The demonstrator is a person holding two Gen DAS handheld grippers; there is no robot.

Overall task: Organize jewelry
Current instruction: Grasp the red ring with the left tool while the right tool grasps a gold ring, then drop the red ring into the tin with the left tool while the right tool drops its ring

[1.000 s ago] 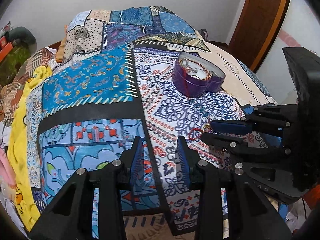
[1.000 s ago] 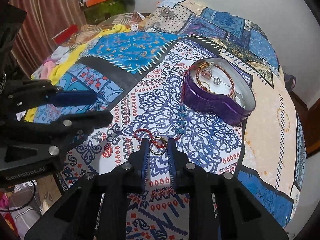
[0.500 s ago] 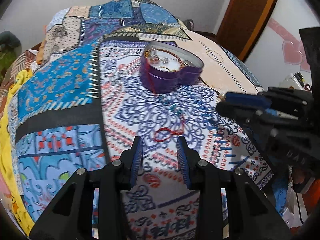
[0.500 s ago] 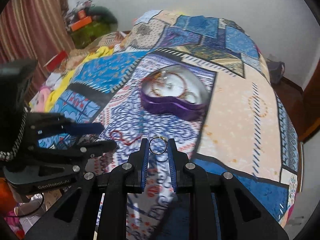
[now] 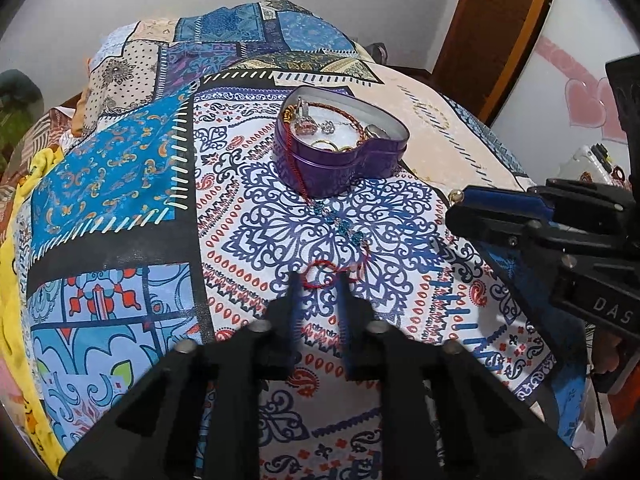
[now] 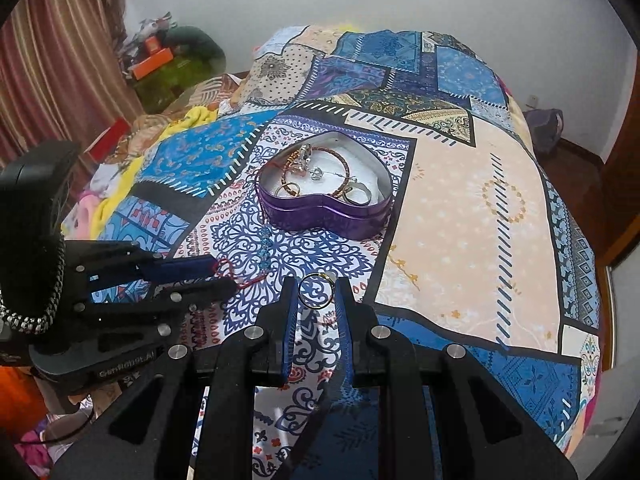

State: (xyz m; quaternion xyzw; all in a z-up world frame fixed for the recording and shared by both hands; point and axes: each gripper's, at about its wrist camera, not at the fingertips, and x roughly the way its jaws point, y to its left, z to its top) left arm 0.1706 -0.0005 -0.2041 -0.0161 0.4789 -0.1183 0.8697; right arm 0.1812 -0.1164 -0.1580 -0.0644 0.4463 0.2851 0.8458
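A purple heart-shaped tin (image 5: pixel 340 160) sits open on the patterned bedspread, with rings and bracelets inside; it also shows in the right wrist view (image 6: pixel 326 210). A red cord bracelet (image 5: pixel 320 276) lies on the cloth between the tips of my open left gripper (image 5: pixel 318 282). A string of blue beads (image 5: pixel 340 224) runs from it toward the tin. My right gripper (image 6: pixel 316 290) is shut on a gold ring (image 6: pixel 316 291) and holds it above the bedspread, in front of the tin.
The bed is covered by a patchwork bedspread (image 6: pixel 460 208). Yellow and pink cloth (image 6: pixel 116 196) is piled at the left edge. A wooden door (image 5: pixel 500 32) stands at the right. Curtains (image 6: pixel 52 72) hang at the far left.
My left gripper has moved forward and down until its fingers flank the red bracelet. My right gripper, still holding the gold ring, has risen and moved toward the tin.
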